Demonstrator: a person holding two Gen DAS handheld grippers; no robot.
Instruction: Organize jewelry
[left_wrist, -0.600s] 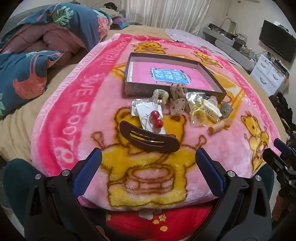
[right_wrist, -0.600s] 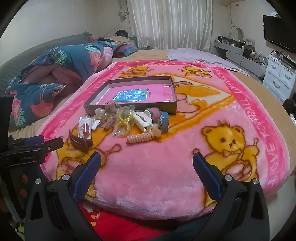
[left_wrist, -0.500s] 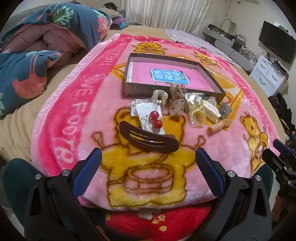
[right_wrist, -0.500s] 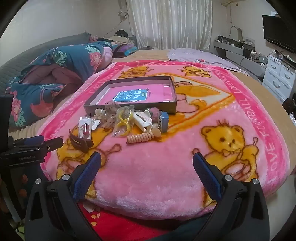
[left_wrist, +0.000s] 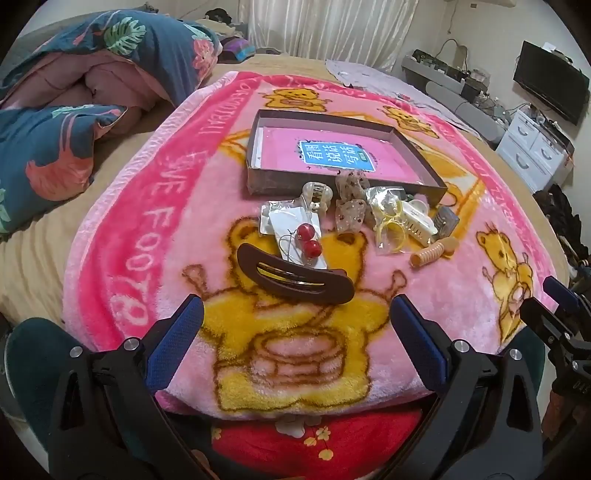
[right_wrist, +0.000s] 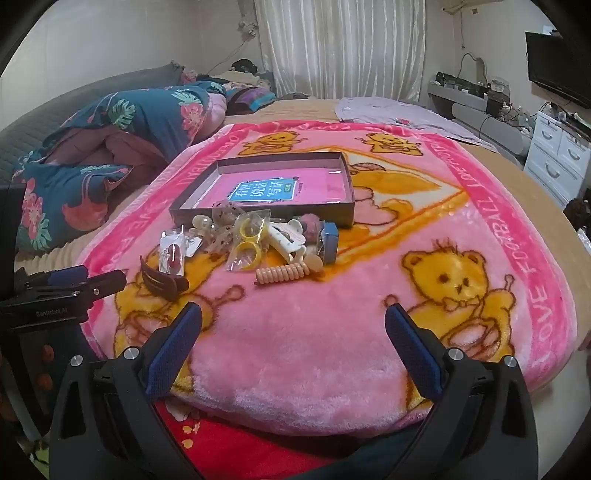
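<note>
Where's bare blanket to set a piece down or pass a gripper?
Free: blanket between right gripper and spiral hair tie; box floor. Crowded: pile between box front wall and brown hair clip.

Bare blanket (right_wrist: 295, 343) lies open ahead of my right gripper (right_wrist: 293, 347); my left gripper (left_wrist: 295, 339) faces the brown hair clip (left_wrist: 295, 277), clutter behind.

Low, bed-foot views; shared tray (left_wrist: 266, 181)

Jewelry pile (left_wrist: 354, 225) lies beside shallow box (left_wrist: 258, 184).
</note>
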